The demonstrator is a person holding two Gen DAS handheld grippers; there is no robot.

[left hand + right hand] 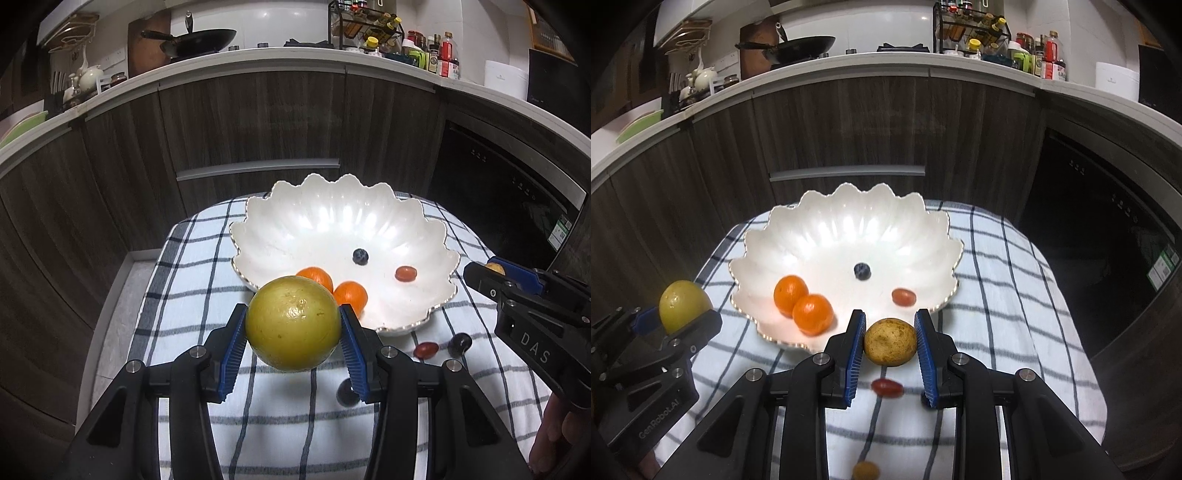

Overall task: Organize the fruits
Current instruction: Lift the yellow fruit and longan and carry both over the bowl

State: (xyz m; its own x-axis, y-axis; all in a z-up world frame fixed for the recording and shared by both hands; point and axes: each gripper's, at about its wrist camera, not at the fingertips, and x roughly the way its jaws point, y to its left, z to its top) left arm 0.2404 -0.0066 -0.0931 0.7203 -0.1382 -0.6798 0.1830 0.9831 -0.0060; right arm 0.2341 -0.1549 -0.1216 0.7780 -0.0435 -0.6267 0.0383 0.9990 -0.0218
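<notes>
Carrying fruit in both hands, a person works two grippers over a checked cloth (207,280) on the tabletop, where a scalloped white bowl (332,218) waits as the collecting point. The left gripper (293,325) has its fingers pinching a large yellow-green fruit (293,323) at its widest part, held clear of the cloth just short of the bowl's near rim, apparently ready to go in. The right gripper (891,341) has its fingers nearly pressed together on a small brown-speckled fruit (891,341), likewise lifted in front of the rim. Two oranges (803,304), a blueberry (862,270) and a red cherry tomato (904,296) already lie inside. The left wrist view alone shows two dark round fruits, possibly grapes, (460,343) and a red tomato (426,350) loose on the cloth beside the bowl. The right wrist view alone shows another small brownish fruit (866,470) at the cloth's near edge, too blurred to name.
</notes>
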